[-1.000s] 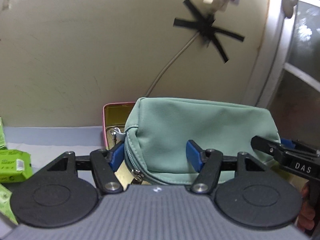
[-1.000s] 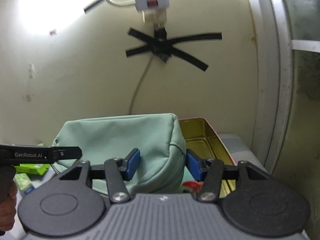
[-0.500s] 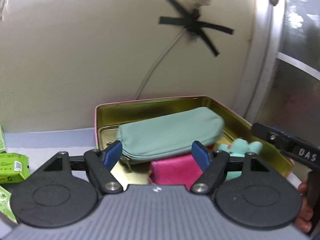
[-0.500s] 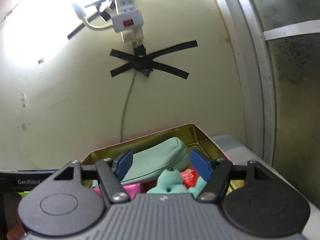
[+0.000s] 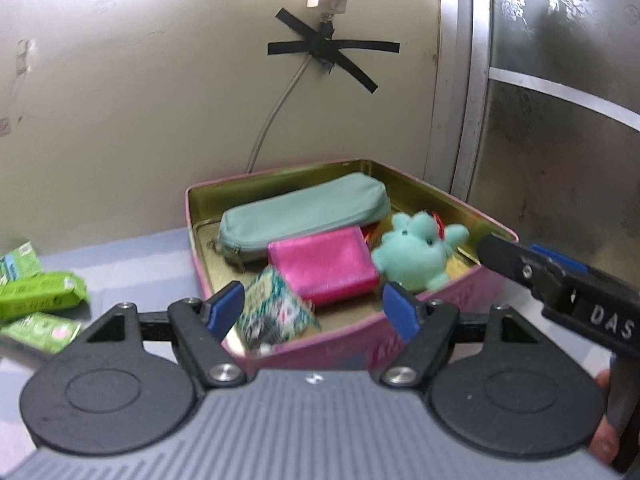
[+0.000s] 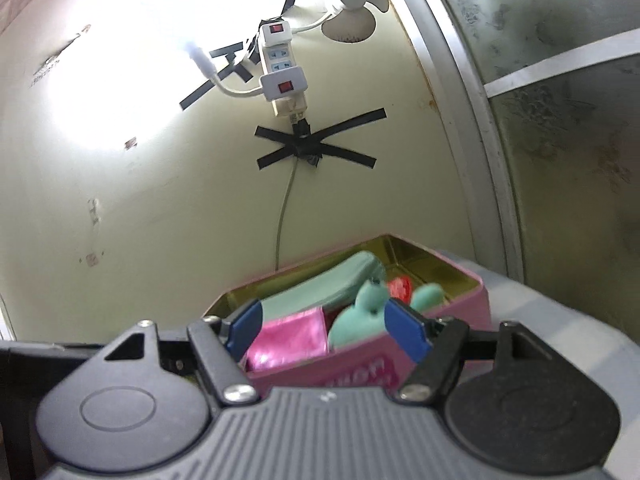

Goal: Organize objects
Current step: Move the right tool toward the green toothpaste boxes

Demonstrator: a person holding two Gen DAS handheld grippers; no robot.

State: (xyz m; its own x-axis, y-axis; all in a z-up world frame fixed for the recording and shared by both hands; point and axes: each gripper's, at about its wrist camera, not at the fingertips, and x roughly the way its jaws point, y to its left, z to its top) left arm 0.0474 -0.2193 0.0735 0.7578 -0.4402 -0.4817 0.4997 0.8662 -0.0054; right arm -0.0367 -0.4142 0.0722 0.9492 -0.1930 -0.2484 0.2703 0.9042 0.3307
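A: Report the state of the left gripper (image 5: 316, 312).

B: Its blue fingers (image 5: 224, 310) stand wide apart with nothing between them. It sits back from the pink tin (image 5: 496, 228), near the tin's 6 o'clock wall.

A: And the right gripper (image 6: 326, 330)?

B: Its fingers are also spread wide and hold nothing. In the left view its black body enters at 3 o'clock, beside the tin's right wall.

A: Locate the task items.

B: All lie inside the tin. The teal pouch (image 5: 304, 214) lies along the 12 o'clock wall. The magenta wallet (image 5: 324, 266) lies just in front of it and touches it. The teal plush toy (image 5: 418, 254) sits at the wallet's 3 o'clock side. A patterned packet (image 5: 276, 312), blurred, leans at the 7 o'clock corner.

A: What does only one view show?

B: Only the left view shows the packet and the green packs (image 5: 40, 292) on the table at 9 o'clock, outside the tin. Only the right view shows a white fan (image 6: 346, 4) on the wall at 12 o'clock, above the power strip (image 6: 282, 68). The red item (image 6: 400, 288) behind the plush shows more clearly there.
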